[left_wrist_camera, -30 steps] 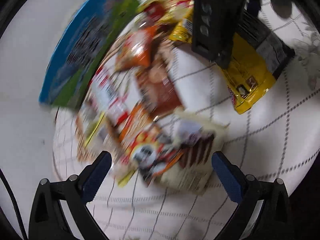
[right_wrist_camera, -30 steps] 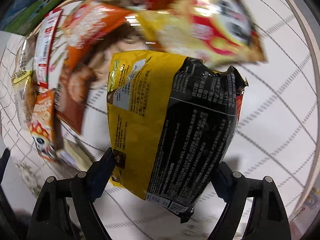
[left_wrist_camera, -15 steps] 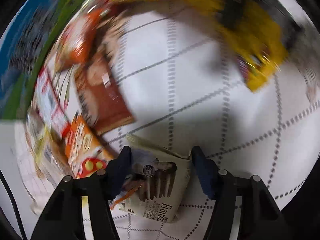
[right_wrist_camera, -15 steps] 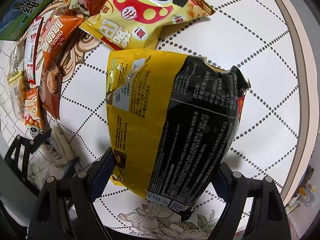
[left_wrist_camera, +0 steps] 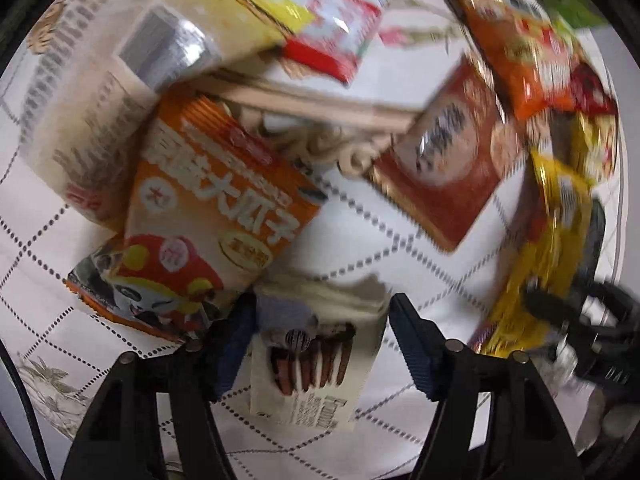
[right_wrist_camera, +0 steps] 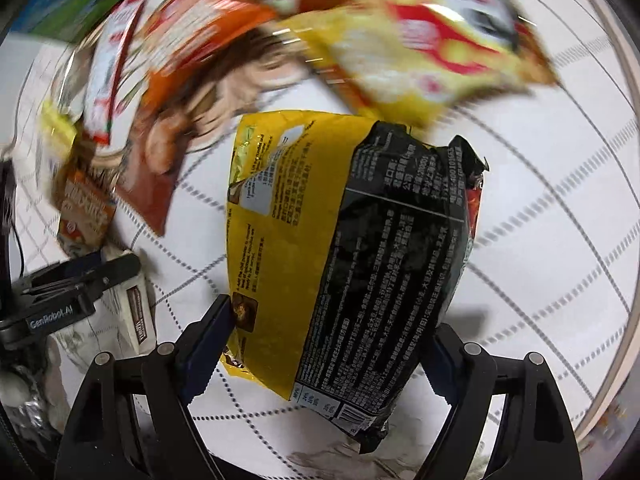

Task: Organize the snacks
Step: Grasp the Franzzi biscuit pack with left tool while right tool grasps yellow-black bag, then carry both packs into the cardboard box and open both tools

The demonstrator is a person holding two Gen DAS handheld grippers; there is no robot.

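A cream cookie packet (left_wrist_camera: 312,380) lies between the blue pads of my left gripper (left_wrist_camera: 320,340), beside an orange panda seed packet (left_wrist_camera: 208,220). The jaws are opening, and the right pad stands just off the packet's edge. My right gripper (right_wrist_camera: 324,344) is shut on a yellow and black bag (right_wrist_camera: 340,240), holding it by its lower end above the white dotted tablecloth (right_wrist_camera: 560,220). In the right wrist view the left gripper (right_wrist_camera: 116,268) shows at the left edge over the cream packet (right_wrist_camera: 136,312). In the left wrist view the yellow bag (left_wrist_camera: 540,260) shows at the right.
A heap of snacks fills the far side: a red-brown packet (left_wrist_camera: 448,168), an orange bag (left_wrist_camera: 520,48), a red and white packet (left_wrist_camera: 340,40), a large beige bag (left_wrist_camera: 100,100) and a yellow panda bag (right_wrist_camera: 432,28). The table's round rim (right_wrist_camera: 628,160) runs along the right.
My left gripper closed around the cookie packet, rolled and swung with it next to the orange panda packet, and its jaws now stand wider. The right gripper shifted toward the heap, still holding the bag.
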